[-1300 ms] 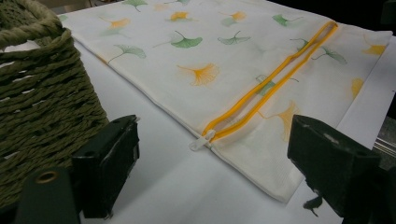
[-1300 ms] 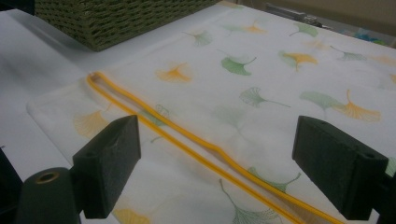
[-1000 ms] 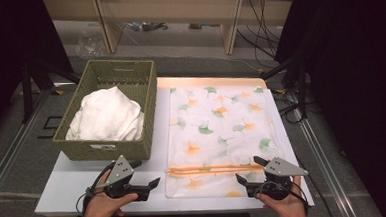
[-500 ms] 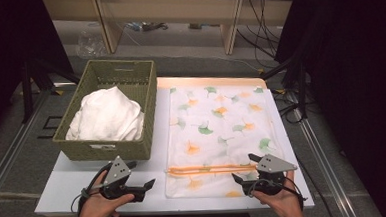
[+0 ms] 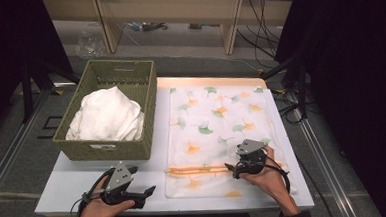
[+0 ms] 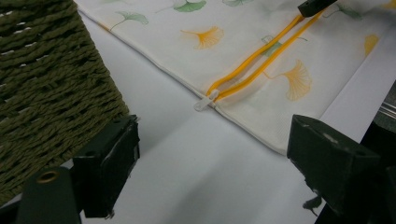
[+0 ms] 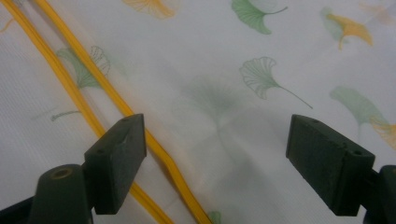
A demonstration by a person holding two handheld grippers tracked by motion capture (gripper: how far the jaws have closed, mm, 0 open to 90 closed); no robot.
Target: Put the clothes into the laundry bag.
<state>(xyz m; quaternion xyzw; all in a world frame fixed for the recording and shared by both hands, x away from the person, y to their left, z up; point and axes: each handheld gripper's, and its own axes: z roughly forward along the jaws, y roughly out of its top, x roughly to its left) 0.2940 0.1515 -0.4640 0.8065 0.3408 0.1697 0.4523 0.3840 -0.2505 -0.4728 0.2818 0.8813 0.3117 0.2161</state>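
The right gripper [image 5: 233, 169] had its jaws spread, just easing narrower, with nothing pinched; they hung over the orange zipper [image 5: 199, 169] of the leaf-printed laundry bag [image 5: 217, 122], which lay flat at the table's three o'clock side. The left gripper [image 5: 148, 192], jaws spread and empty too, hovered at seven o'clock over bare white table [image 5: 80, 187], its tips near the bag's left edge and the zipper pull [image 6: 206, 101]. The woven basket [image 5: 128, 147] holding a white cloth [image 5: 106, 115] stood at ten o'clock, a bare strip of table separating it from the bag.
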